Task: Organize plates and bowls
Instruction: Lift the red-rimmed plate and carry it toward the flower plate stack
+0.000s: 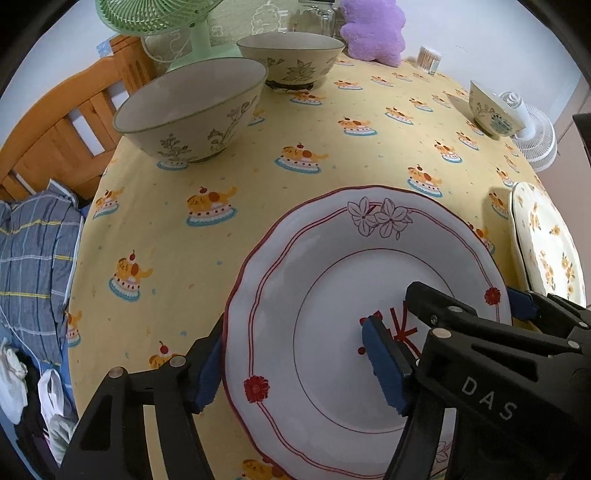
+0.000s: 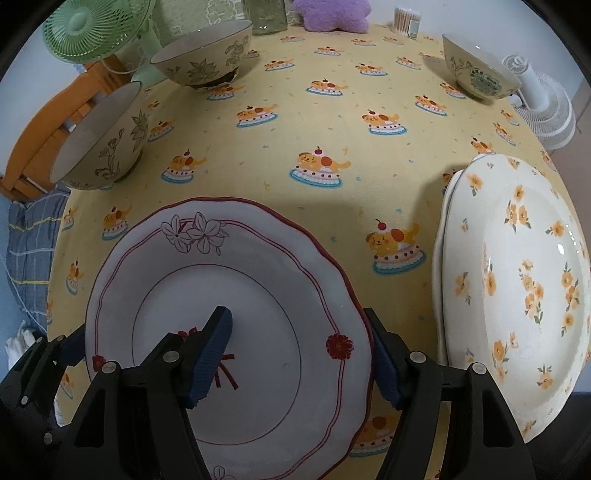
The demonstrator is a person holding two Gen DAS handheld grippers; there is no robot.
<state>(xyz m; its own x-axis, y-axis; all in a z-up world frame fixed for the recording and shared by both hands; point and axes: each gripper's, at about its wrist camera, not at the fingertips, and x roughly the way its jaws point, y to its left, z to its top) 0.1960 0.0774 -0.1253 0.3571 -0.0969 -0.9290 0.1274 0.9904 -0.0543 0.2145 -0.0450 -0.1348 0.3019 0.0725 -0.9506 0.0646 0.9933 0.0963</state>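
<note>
Non-task stuff: yellow tablecloth (image 2: 288, 110) with dog-on-cake print. Green desk fan (image 2: 92, 29) at far left edge, purple plush (image 2: 328, 14) and glass jar (image 2: 264, 16) along far edge, cotton-swab container (image 2: 406, 20) far right. White fan (image 2: 546, 110) off right side. Wooden headboard (image 1: 55, 129), plaid bedding (image 1: 33, 266) left.

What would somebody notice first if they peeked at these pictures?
Probably the white plate with the red rim near the front of the yellow cake-and-puppy tablecloth, with the left gripper and right gripper each straddling one edge. Then the flowery plates stacked to its right, and three painted bowls farther back.
</note>
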